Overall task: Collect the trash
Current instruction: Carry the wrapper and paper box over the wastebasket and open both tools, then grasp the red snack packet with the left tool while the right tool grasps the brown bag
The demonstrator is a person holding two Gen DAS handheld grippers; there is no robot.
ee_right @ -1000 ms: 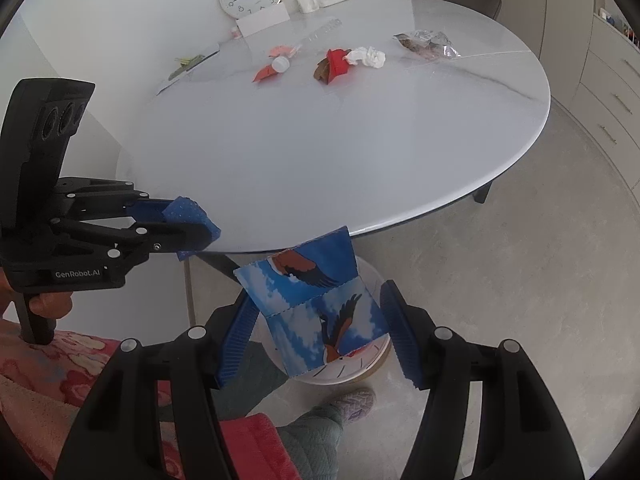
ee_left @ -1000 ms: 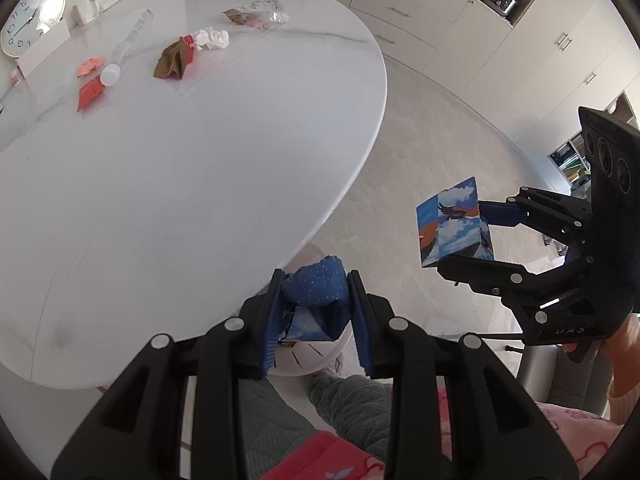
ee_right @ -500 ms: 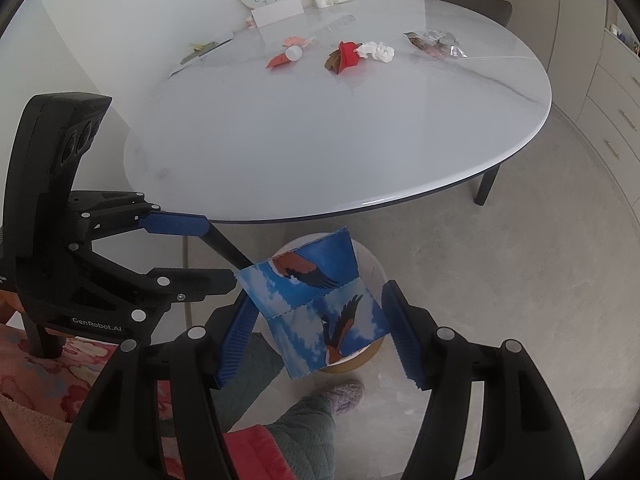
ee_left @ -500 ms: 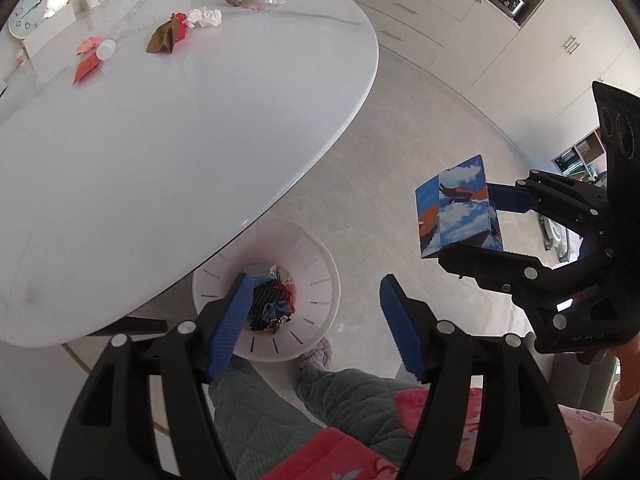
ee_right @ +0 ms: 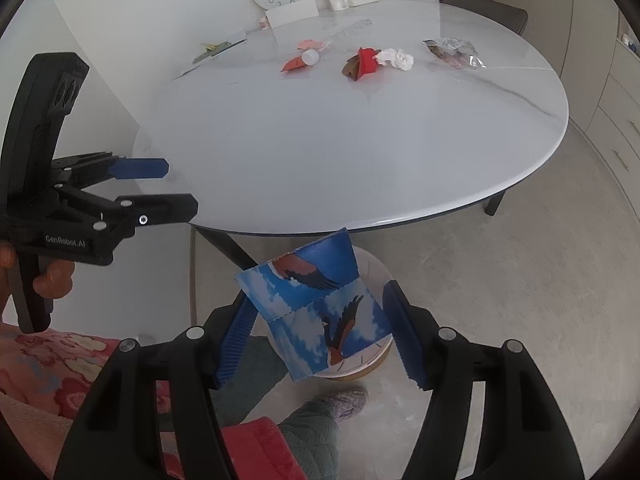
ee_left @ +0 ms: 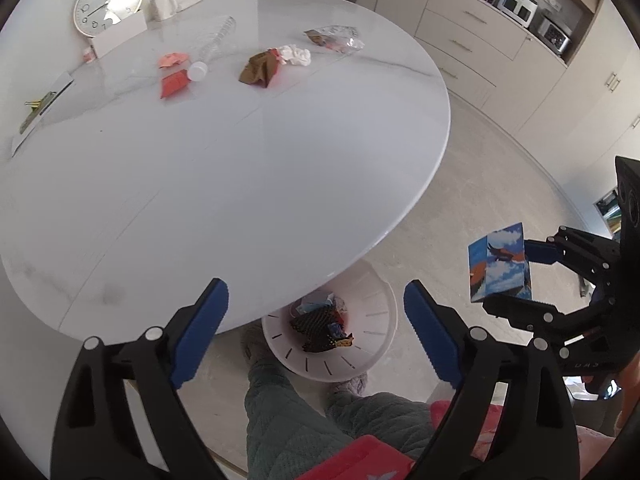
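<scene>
My left gripper (ee_left: 316, 292) hangs over the table's near edge above the white bin (ee_left: 380, 320). Its jaws are opening and nothing is between them. It also shows at the left in the right wrist view, as the left gripper (ee_right: 180, 186). My right gripper (ee_right: 316, 312) is shut on a blue carton printed with birds (ee_right: 308, 280), held above the bin (ee_right: 374, 276). From the left wrist view, the carton (ee_left: 500, 268) sits at the right. Wrappers lie inside the bin. On the white table (ee_left: 240, 160) lie a brown-red wrapper (ee_left: 260, 68), a white tissue (ee_left: 296, 55), a clear bag (ee_left: 336, 38), red scraps (ee_left: 174, 84) and a clear bottle (ee_left: 212, 44).
A clock (ee_left: 108, 2), a mug (ee_left: 164, 6) and a white box stand at the table's far edge, with papers (ee_left: 40, 108) at its left. The person's legs (ee_left: 304, 420) and slippers are beside the bin. Cabinets (ee_left: 480, 40) line the right wall.
My left gripper opened and let go of the blue crumpled wrapper, which is no longer between its jaws. Its view swung up toward the table. The right gripper kept hold of the carton.
</scene>
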